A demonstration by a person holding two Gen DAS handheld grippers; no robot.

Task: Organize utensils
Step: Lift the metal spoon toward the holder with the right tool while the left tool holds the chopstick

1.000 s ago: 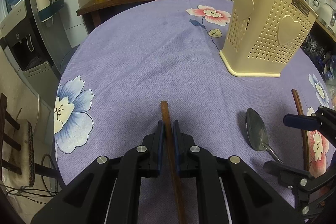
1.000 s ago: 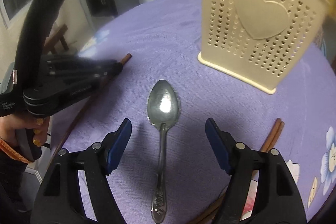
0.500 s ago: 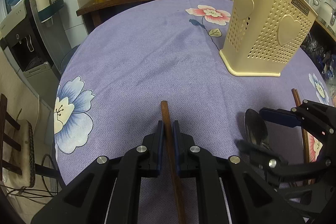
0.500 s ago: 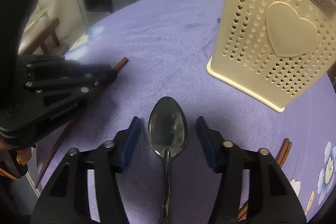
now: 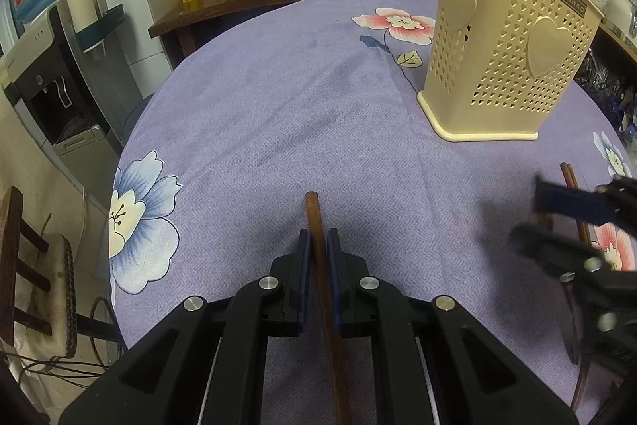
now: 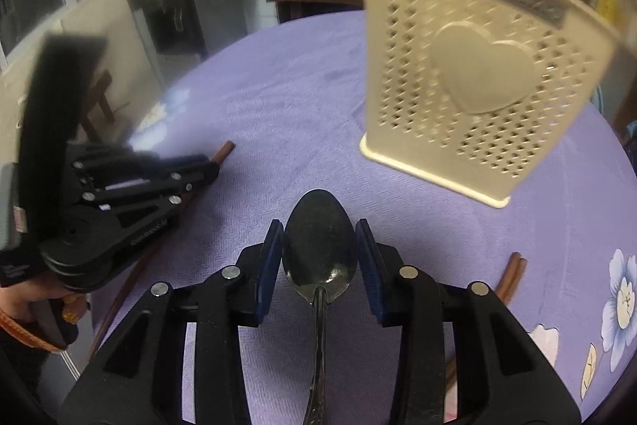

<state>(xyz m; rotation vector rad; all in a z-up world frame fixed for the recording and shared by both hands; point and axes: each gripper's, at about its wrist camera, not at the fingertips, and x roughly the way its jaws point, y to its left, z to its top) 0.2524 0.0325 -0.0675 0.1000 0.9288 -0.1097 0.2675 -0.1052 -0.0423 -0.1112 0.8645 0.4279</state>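
- A brown chopstick [image 5: 318, 245] is clamped in the left gripper [image 5: 317, 245] above the purple cloth [image 5: 278, 114].
- The spoon [image 6: 318, 257] is gripped at its bowl by the right gripper [image 6: 318, 257], whose jaws have just been closing.
- The cream holder [image 6: 469, 90] stands beyond.

Left gripper [image 5: 318, 245] angled downward, jaws clamped tight on thin brown stick. Handle gripped from below by person's hand [image 6: 38, 299], seen in right wrist view. Right gripper [image 6: 318, 257] angled downward, jaws just narrowed, blue pads pressed against bowl edges of spoon lying lengthwise between them.
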